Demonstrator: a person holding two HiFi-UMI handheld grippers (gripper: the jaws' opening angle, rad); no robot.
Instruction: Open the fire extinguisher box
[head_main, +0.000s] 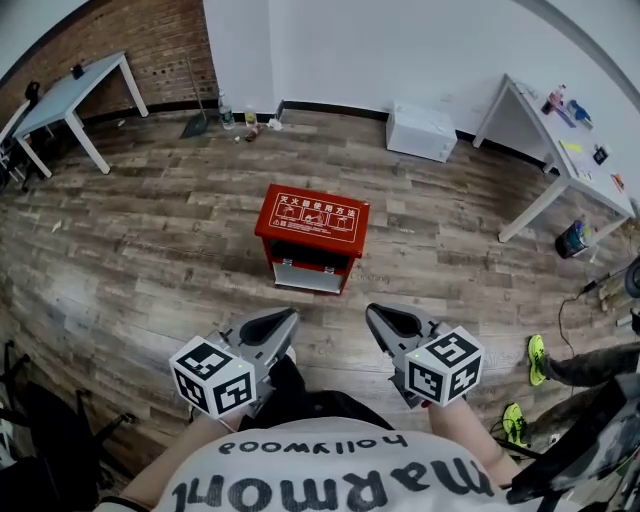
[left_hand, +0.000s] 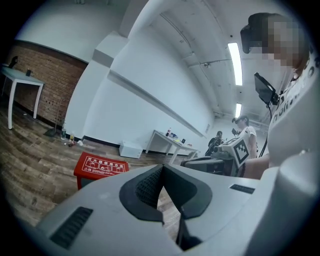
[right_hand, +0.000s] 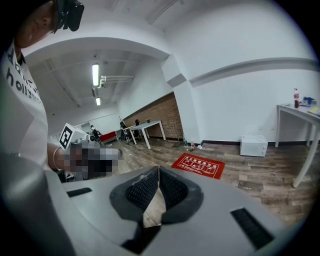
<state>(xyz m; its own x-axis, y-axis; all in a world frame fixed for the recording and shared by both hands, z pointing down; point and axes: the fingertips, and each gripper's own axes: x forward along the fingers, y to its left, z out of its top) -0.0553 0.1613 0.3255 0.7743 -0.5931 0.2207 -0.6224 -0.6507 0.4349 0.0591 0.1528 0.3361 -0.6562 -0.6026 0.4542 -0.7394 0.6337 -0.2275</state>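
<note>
Both claws, left gripper (head_main: 284, 320) and right gripper (head_main: 379, 316), are pinched shut on nothing, well short of the red fire extinguisher box (head_main: 312, 236) on the floor ahead. Going in closed, I'd probably just shove it along. Can't make out any latch on its front.

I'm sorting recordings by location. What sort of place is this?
Likely a sparse workshop or lab room: wood-plank floor, brick wall, white table against the wall, and a red fire extinguisher box standing on the floor.
</note>
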